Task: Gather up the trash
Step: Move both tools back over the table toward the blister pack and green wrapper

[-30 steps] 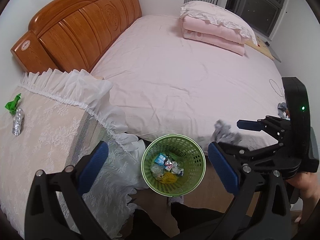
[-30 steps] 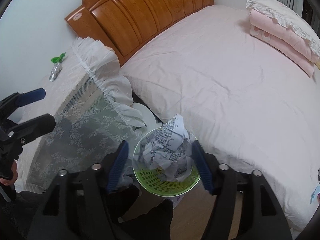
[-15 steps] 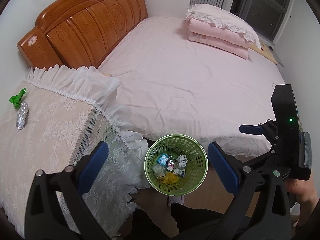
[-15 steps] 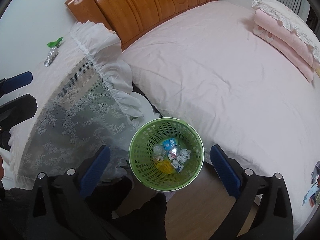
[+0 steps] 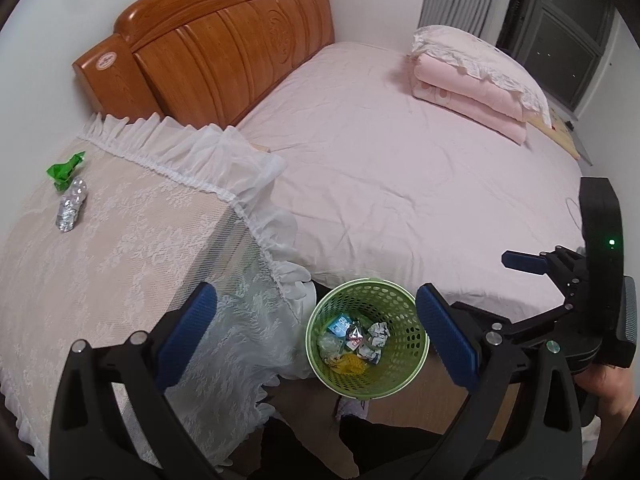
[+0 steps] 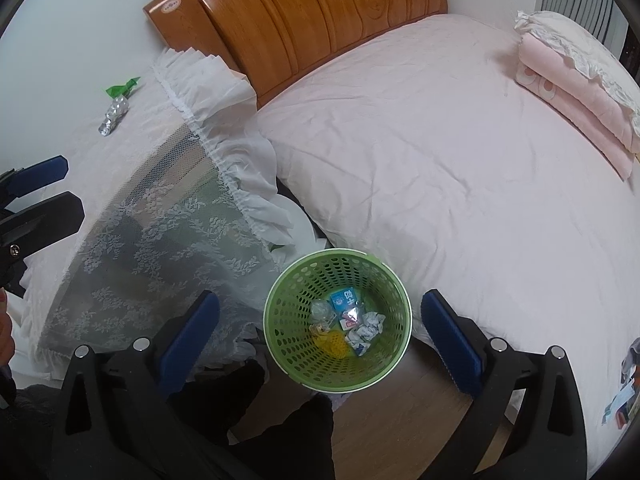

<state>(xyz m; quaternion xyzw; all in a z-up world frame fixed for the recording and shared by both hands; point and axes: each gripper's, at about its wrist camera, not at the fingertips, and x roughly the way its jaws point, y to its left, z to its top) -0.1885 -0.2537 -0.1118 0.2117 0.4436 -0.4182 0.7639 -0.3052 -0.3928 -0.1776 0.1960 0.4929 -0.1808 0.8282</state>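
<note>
Trash is sitting in the green basket (image 6: 338, 322) on the floor by the bed (image 6: 460, 168): crumpled paper (image 6: 370, 322), a blue carton (image 6: 345, 298), yellow scrap (image 6: 332, 340). Two more pieces are lying on the lace-covered table (image 5: 120, 248): one green wrapper (image 5: 64, 169), one foil wad (image 5: 71, 210). I'm holding both grippers, left (image 5: 316, 334) and right (image 6: 320, 336), spread wide, carrying nothing.

Wooden headboard (image 5: 208, 44), pink bed sheet (image 5: 400, 176), folded pink quilt (image 5: 468, 96), lace-covered nightstand (image 5: 100, 248)
</note>
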